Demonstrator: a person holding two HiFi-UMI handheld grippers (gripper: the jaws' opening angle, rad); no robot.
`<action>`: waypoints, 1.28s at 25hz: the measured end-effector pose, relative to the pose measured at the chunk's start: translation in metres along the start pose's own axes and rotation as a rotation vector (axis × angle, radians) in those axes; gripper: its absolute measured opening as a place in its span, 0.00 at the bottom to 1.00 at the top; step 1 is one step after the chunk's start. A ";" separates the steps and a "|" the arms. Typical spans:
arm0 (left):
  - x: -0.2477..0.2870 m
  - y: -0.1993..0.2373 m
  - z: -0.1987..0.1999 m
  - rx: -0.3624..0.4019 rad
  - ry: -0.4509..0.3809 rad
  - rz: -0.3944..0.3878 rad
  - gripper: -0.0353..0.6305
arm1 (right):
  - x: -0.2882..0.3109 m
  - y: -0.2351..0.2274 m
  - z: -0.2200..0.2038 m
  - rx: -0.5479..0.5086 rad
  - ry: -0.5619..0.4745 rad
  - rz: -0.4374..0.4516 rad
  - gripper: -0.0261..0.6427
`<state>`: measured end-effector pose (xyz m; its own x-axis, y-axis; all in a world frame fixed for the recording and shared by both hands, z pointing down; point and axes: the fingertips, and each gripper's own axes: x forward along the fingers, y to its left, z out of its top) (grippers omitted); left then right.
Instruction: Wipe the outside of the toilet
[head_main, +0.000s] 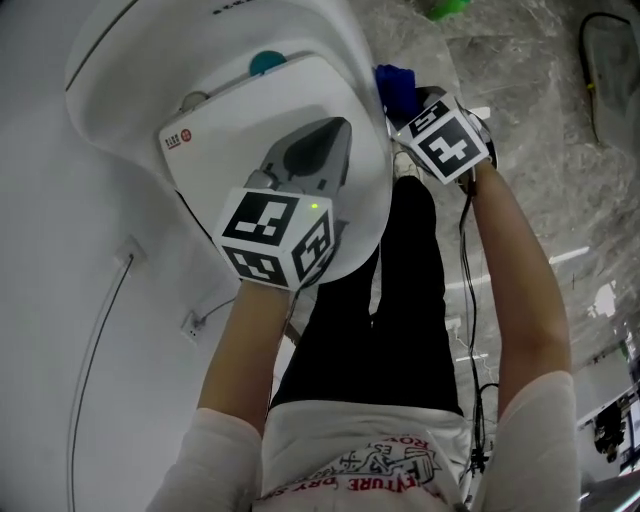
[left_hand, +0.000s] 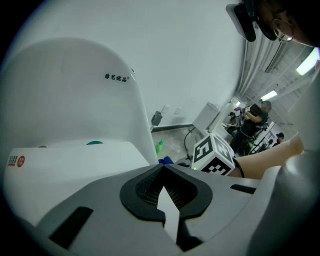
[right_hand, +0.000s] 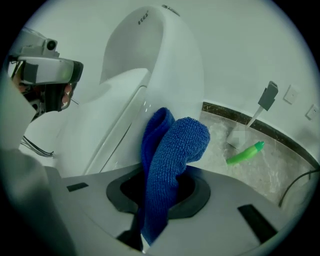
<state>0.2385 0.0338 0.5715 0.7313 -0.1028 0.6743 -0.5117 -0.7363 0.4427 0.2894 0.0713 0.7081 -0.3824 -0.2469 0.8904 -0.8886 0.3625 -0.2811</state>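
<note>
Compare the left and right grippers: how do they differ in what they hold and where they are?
The left gripper is shut on nothing, while the right gripper is shut on a blue cloth. The left gripper hangs over the lid, while the right gripper is beside the toilet, with the cloth close to its outer wall. Whether the cloth touches the wall is unclear. Both have their jaws closed.

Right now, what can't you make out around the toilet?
- Whether the blue cloth touches the toilet: right gripper view, the cloth covers the spot.
- Toilet's base: head view, hidden beneath its own top and the person's legs.
- Green bottle: head view, cut by the top edge.
- Red label print: head view, too small.
</note>
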 end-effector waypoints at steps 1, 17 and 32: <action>-0.002 -0.003 -0.004 0.012 0.006 -0.004 0.06 | 0.000 0.003 -0.004 -0.009 0.004 -0.006 0.15; -0.030 -0.052 -0.072 -0.016 -0.048 -0.008 0.06 | 0.004 0.067 -0.078 -0.048 0.012 0.030 0.15; -0.071 -0.086 -0.169 -0.120 -0.124 0.133 0.06 | 0.006 0.142 -0.145 -0.049 0.013 0.052 0.15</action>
<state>0.1546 0.2177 0.5858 0.7001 -0.2806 0.6566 -0.6517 -0.6270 0.4269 0.1979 0.2514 0.7250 -0.4239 -0.2155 0.8797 -0.8541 0.4184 -0.3090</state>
